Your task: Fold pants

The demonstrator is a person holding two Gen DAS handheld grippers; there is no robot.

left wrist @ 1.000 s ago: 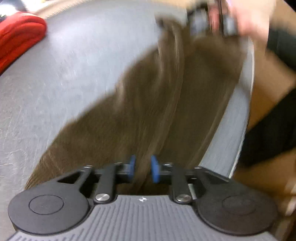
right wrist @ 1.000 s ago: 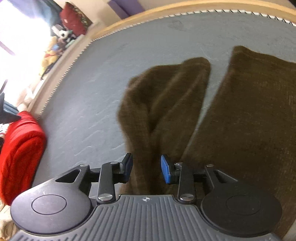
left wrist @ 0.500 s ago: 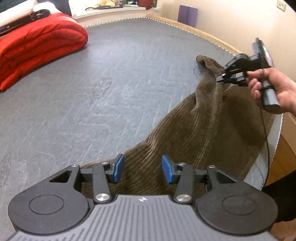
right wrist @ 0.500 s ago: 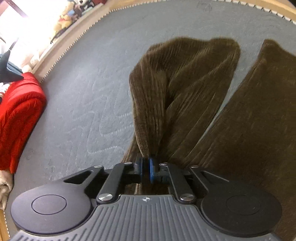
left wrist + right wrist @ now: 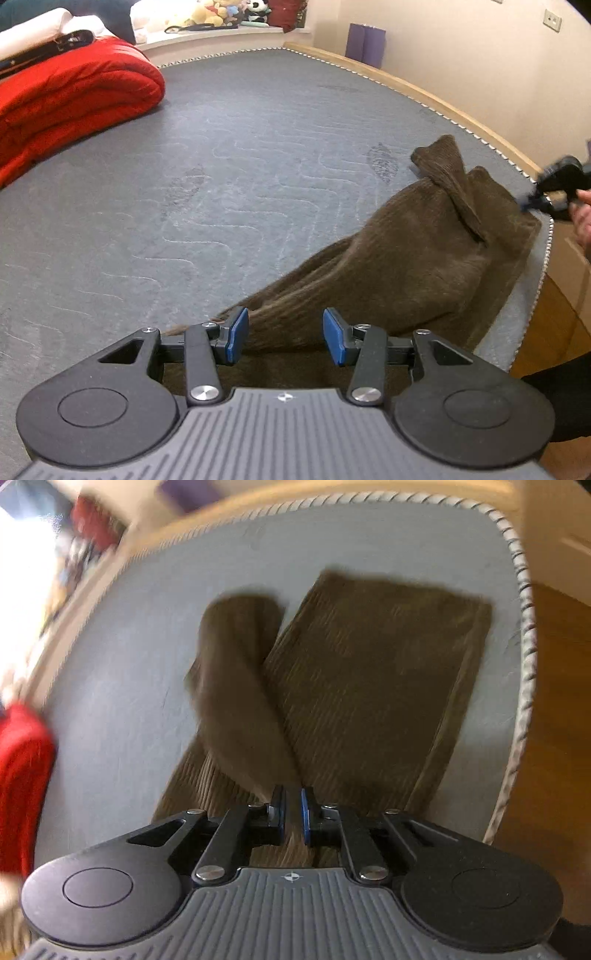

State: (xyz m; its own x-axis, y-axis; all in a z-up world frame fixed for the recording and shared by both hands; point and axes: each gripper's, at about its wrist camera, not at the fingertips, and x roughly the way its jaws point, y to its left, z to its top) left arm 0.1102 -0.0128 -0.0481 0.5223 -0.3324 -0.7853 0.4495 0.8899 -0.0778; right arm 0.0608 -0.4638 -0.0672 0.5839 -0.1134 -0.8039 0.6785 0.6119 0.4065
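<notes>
Left gripper (image 5: pixel 284 339): your blue fingers (image 5: pixel 236 334) stand wide apart at 6 o'clock of the left wrist view, with nothing between them; brown cloth lies directly beneath the gap.

Right gripper (image 5: pixel 291 818): your fingers are nearly together here, pinched on a fold of the brown cloth (the right wrist view is motion-blurred, so the exact edge of the bite is hard to make out).

Pants (image 5: pixel 399 266): dark brown corduroy, lying on the mattress near its 3 o'clock edge in the left wrist view. They run from under your left gripper out toward 2 o'clock, where a twisted ridge of cloth rises across the top of them.

Pants, right wrist view (image 5: pixel 369 686): one broad leg lies flat from 6 o'clock toward 1 o'clock; a narrower, rumpled leg (image 5: pixel 236 672) runs from your closed fingers toward 11 o'clock, crossing over the flat one near the gripper.

Right gripper seen from the left (image 5: pixel 554 184): at 3 o'clock, blurred, at the far hem of the pants, with your right hand (image 5: pixel 583 218) just behind it.

Mattress (image 5: pixel 221 177): grey, quilted in wavy lines, with a corded rim; it carries everything here.

Red quilt (image 5: pixel 74 103): folded thick, at 10 o'clock on the mattress, well apart from the pants.

Soft toys (image 5: pixel 218 11): a heap at 12 o'clock on a ledge beyond the mattress.
</notes>
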